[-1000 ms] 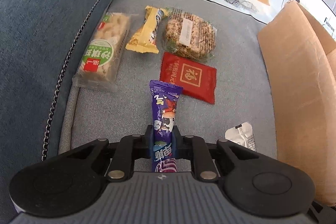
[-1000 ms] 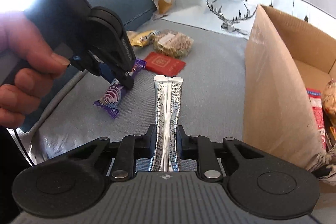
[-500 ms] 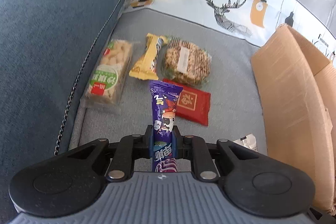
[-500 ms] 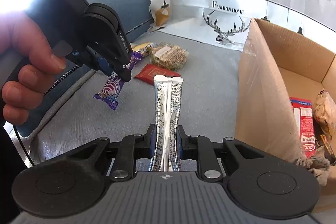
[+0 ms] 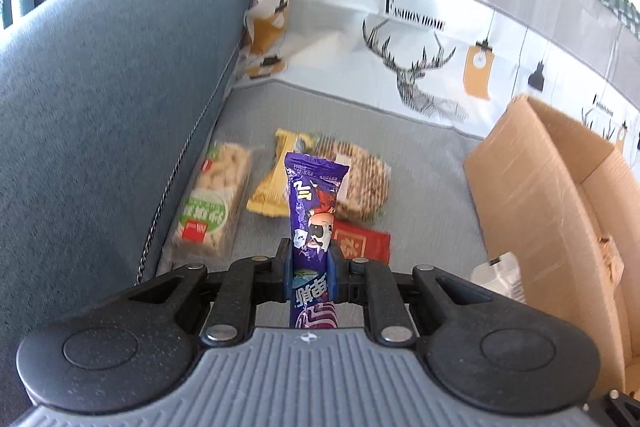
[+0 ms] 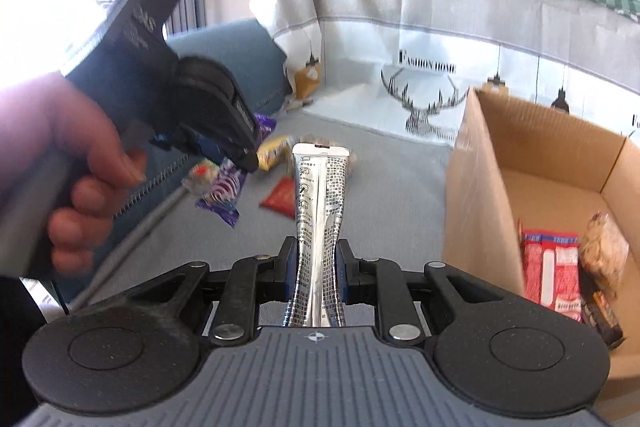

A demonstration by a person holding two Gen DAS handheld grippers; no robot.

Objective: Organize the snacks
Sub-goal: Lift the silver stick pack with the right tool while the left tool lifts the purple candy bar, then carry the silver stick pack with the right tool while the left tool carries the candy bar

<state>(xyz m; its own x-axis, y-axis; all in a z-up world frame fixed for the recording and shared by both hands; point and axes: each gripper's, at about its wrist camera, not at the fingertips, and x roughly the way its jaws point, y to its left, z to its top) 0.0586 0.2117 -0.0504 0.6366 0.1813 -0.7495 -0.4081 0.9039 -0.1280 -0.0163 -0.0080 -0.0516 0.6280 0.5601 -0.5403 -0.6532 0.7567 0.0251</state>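
My left gripper [image 5: 311,261] is shut on a purple snack bar [image 5: 314,203] and holds it above the grey sofa seat [image 5: 432,187]. It also shows in the right wrist view [image 6: 224,183]. My right gripper [image 6: 318,263] is shut on a silver snack packet [image 6: 320,195], lifted left of the open cardboard box [image 6: 472,203]. On the seat lie a green-labelled peanut pack [image 5: 212,199], a yellow bar [image 5: 276,187], a round grain cake [image 5: 360,183] and a red packet [image 5: 362,243].
The box [image 5: 532,187] stands at the right and holds a red packet [image 6: 554,267] and other snacks. A blue sofa back [image 5: 100,107] rises at the left. A deer-print cloth [image 5: 420,67] covers the back. A small white packet [image 5: 500,275] lies by the box.
Both grippers have risen with their snacks and tilted up, so the seat and its snacks look farther away. More of the box's inside shows in the right wrist view.
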